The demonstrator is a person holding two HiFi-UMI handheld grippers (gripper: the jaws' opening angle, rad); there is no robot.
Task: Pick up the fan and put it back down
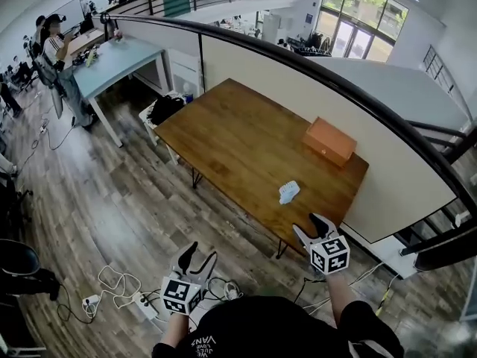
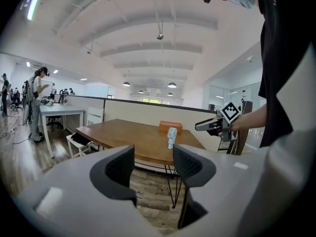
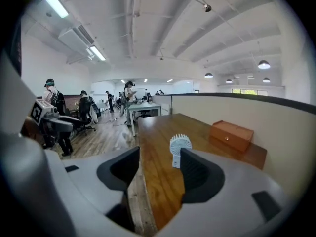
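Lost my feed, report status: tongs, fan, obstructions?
Left tongs and right tongs open, empty. Fan upright on table, untouched. Box beyond fan, path clear.

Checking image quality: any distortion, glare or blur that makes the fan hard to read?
Head view: strong fisheye bends the railing into an arc; the fan is small and soft on the wooden table. Left gripper view: dark vignetted corners, a bright ceiling light, fan fairly clear. Right gripper view: same vignette, light sheen on the table's far end, fan sharp.
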